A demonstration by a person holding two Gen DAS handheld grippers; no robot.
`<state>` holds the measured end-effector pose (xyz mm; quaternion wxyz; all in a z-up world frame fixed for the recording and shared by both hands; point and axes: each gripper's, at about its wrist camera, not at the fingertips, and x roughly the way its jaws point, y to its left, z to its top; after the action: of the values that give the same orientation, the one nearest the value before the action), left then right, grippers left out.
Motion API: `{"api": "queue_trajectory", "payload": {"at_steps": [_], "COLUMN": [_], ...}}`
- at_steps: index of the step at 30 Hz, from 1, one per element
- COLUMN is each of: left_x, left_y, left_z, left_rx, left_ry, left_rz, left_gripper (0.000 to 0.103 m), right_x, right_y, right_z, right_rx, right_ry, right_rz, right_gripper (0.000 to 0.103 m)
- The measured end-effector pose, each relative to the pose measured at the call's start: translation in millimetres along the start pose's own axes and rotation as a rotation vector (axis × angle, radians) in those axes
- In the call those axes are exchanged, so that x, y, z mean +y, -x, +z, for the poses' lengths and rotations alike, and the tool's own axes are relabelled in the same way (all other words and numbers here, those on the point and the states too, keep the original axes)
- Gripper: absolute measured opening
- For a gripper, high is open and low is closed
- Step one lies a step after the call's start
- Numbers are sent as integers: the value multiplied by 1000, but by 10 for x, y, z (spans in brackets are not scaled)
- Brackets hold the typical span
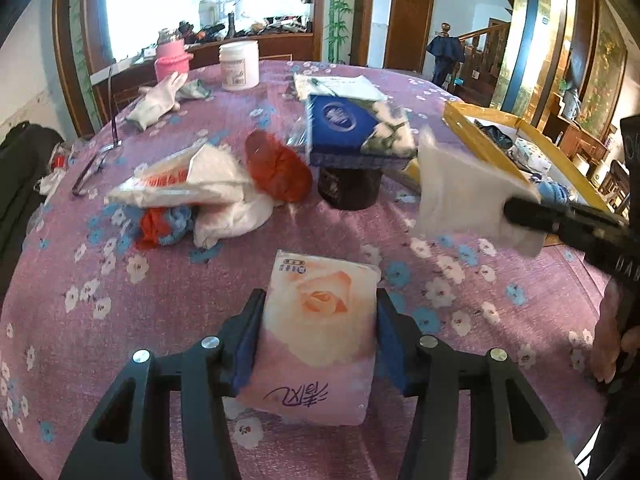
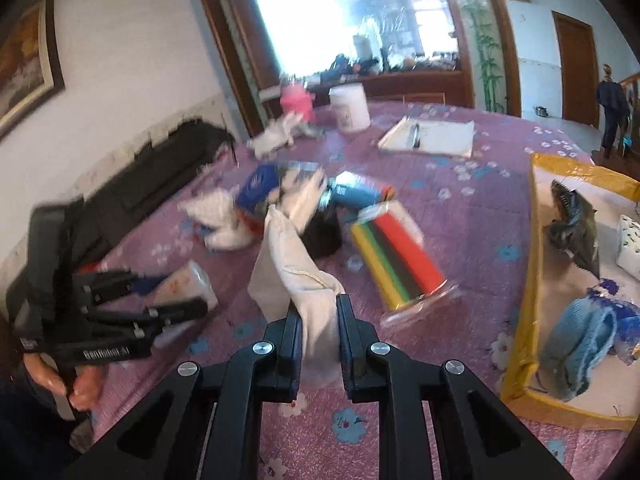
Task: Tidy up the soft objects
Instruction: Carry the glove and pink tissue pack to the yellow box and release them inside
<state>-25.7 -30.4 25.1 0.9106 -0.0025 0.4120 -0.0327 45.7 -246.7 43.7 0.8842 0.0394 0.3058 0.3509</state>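
My left gripper (image 1: 318,304) is shut on a pink tissue pack with a rose print (image 1: 320,332), held just over the purple floral tablecloth (image 1: 120,300); it also shows in the right wrist view (image 2: 188,284). My right gripper (image 2: 318,308) is shut on a white cloth (image 2: 296,268) and holds it above the table; the cloth also shows in the left wrist view (image 1: 464,192). A yellow-rimmed box (image 2: 520,320) at the right holds a blue knitted item (image 2: 580,340) and a dark cloth (image 2: 572,228).
A pile of white cloths (image 1: 208,188), a red fabric piece (image 1: 276,168) and a blue tissue box on a dark jar (image 1: 352,132) lie mid-table. A pack of coloured sheets (image 2: 396,256), a white tub (image 1: 239,65), a glove (image 1: 160,100) and a notebook (image 2: 428,136) lie beyond.
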Motion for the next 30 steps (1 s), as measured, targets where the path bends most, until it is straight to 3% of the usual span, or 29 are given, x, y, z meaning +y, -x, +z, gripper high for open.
{"api": "queue_trajectory", "payload": {"at_steps": [7, 17, 23, 28, 30], "left_x": [-266, -787, -1121, -1493, -1667], "left_y": [144, 309, 319, 302, 263], "left_z": [212, 598, 902, 1267, 1407], "left_rx": [-35, -75, -88, -105, -120], "left_ry": [-45, -129, -173, -208, -223], "left_rz": [-45, -125, -158, -194, -208], "left_gripper": [52, 52, 52, 52, 52], "right_x": [-337, -577, -830, -1292, -1535], "right_y": [345, 774, 1073, 1247, 1232], "right_z": [134, 296, 620, 982, 1066], "right_rx": [-158, -234, -335, -433, -419], "right_ry": [-175, -330, -373, -442, -471], "right_rz": [-29, -58, -119, -209, -237], "right_gripper": [17, 17, 17, 17, 17]}}
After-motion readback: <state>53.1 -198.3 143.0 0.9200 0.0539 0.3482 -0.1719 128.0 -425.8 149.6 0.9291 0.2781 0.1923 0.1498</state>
